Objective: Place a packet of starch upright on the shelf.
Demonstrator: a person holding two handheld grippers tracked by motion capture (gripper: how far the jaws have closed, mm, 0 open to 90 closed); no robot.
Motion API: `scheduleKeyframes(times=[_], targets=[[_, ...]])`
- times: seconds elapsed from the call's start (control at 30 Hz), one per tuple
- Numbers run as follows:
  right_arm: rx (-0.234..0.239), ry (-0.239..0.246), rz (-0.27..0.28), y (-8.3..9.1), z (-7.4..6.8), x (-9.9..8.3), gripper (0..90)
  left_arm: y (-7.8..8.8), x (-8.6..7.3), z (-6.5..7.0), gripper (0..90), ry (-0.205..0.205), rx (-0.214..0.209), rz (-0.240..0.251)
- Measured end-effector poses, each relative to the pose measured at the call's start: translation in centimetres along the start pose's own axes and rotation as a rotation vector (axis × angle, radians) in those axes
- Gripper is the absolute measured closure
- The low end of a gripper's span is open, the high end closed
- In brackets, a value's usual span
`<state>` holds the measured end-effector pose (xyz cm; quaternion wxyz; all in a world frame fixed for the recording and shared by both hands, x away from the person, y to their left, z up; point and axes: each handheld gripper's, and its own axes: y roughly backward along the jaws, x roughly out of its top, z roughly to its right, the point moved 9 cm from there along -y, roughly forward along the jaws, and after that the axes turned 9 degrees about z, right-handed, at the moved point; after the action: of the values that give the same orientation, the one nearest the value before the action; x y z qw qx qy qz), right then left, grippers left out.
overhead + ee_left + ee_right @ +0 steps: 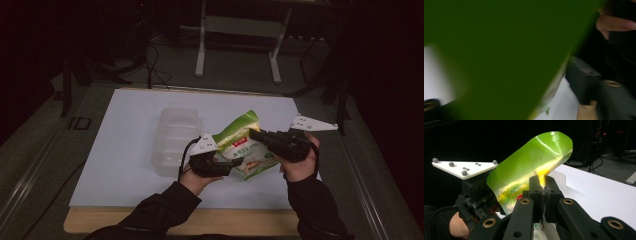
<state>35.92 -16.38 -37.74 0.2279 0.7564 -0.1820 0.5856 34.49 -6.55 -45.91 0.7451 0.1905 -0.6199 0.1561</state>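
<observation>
So both tongs are on the same green bag point(245, 142), held up off the table between them. The right tongs point(543, 192) are clamped tight on the bag's edge; in the right gripper view you can see the two black jaws pressed together with the crinkled film pinched between them, and the shiny green top point(534, 162) of the bag curling up above. The left tongs point(235, 162) come in from the other side at the bag's lower edge, and in the high view they look closed on it, though the contact itself is small and dark there. The left gripper view is no help, since the blurred green bag point(506, 55) sits right against the lens. Each gripper has a white three-cornered plate on top with small grey balls on it, easy to see on the left one point(465, 168) from the right gripper view. The person's left hand point(192, 180) and right hand point(300, 167) come up from the bottom in dark sleeves. Just left of the bag, a clear plastic tray point(175, 140) lies on the white board point(125, 165) that covers the table point(165, 222). Behind it there's a dark floor with cables point(155, 70) and a white stand point(240, 35).
</observation>
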Motion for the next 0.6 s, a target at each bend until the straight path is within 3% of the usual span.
scheduleKeyframes(times=[0.13, 0.23, 0.6], targets=[[-0.001, 0.011, -0.001, -0.01, -0.08, 0.10, 86.8, -0.10, 0.18, 0.22, 69.7, -0.044, -0.003, -0.026], [-0.002, 0.021, -0.005, -0.04, -0.18, 0.07, 86.8, -0.04, 0.30, 0.39, 76.8, -0.060, -0.010, -0.035], [-0.003, 0.016, 0.007, 0.12, 0.13, 0.07, 86.6, 0.24, 1.01, 0.04, 80.7, -0.076, -0.045, -0.088]])
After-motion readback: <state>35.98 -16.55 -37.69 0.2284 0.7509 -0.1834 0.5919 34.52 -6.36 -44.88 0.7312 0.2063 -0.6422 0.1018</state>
